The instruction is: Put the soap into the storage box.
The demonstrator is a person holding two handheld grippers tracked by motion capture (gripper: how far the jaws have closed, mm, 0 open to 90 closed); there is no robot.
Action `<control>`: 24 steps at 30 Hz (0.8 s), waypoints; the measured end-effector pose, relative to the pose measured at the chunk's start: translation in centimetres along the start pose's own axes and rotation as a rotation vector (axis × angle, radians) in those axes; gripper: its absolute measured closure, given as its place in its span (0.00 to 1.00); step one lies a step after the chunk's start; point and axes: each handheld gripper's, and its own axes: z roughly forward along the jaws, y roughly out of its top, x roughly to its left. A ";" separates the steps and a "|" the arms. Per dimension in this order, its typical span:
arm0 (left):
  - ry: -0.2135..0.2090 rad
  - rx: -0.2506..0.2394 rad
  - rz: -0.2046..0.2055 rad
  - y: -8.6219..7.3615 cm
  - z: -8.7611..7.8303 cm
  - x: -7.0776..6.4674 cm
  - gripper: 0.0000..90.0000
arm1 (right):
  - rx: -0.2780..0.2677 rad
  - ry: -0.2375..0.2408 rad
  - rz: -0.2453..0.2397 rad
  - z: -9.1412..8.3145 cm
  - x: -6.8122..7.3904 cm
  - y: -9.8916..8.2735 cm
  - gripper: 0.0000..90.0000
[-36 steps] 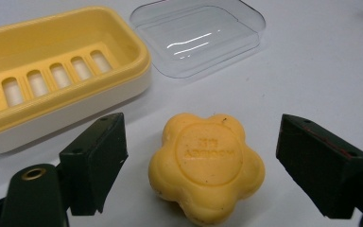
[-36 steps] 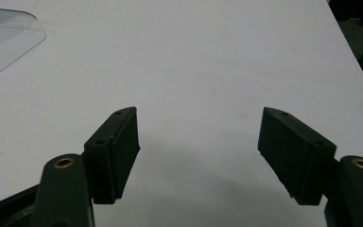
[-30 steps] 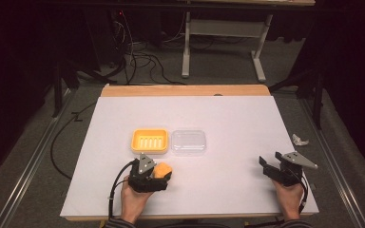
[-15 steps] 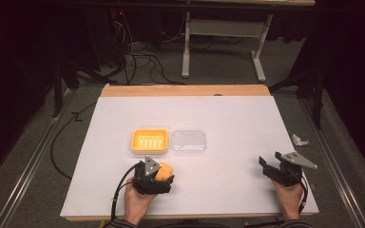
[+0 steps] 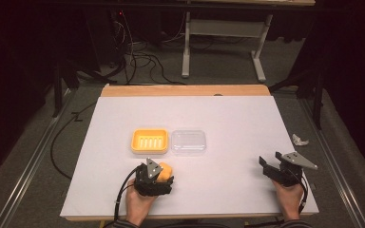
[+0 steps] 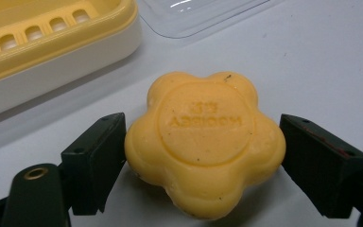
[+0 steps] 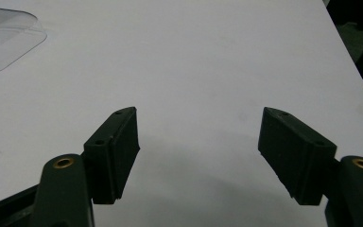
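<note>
Since a second ago, the left gripper [image 6: 203, 156] has been slid around the soap [image 6: 205, 142], jaws spread, not yet pinching; the right gripper [image 7: 198, 156] is held spread, idle.

A yellow flower-shaped soap [image 6: 205, 144] lies on the white surface [image 6: 312, 61] between the two black jaws of the left tool [image 6: 203, 161] — the left jaw touches it, the right one sits just beside it — with a yellow soap dish [image 6: 52, 42] and a clear lid [image 6: 203, 14] behind.
</note>
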 end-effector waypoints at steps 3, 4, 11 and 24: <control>0.008 -0.002 0.005 0.0 0.1 -0.1 0.23 | 0.000 0.001 0.001 0.0 0.0 0.0 0.33; 0.009 0.000 0.006 0.0 0.1 -0.1 0.24 | -0.001 0.001 0.002 0.0 0.0 0.0 0.33; 0.027 0.003 0.008 0.0 0.1 -0.3 0.28 | -0.003 0.002 -0.003 0.0 0.0 0.0 0.33; 0.018 0.000 0.026 0.0 0.1 -0.2 0.29 | -0.005 0.002 -0.003 0.0 0.0 0.0 0.33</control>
